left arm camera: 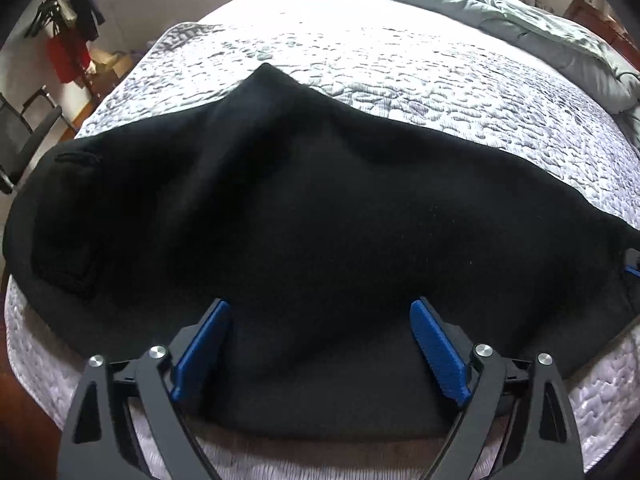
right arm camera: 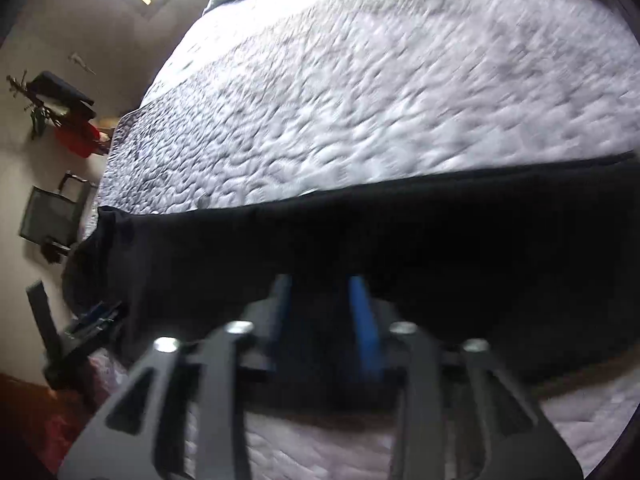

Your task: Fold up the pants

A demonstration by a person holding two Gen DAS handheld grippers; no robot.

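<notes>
Pants: black, spread across quilted bed | left gripper: jaws wide apart over fabric, gripping nothing | right gripper: blurred, jaws partly apart above pants, nothing held

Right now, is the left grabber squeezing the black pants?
Apart. The left wrist view shows the left gripper wide open, its blue fingers spread, not pinching the black pants.
</notes>
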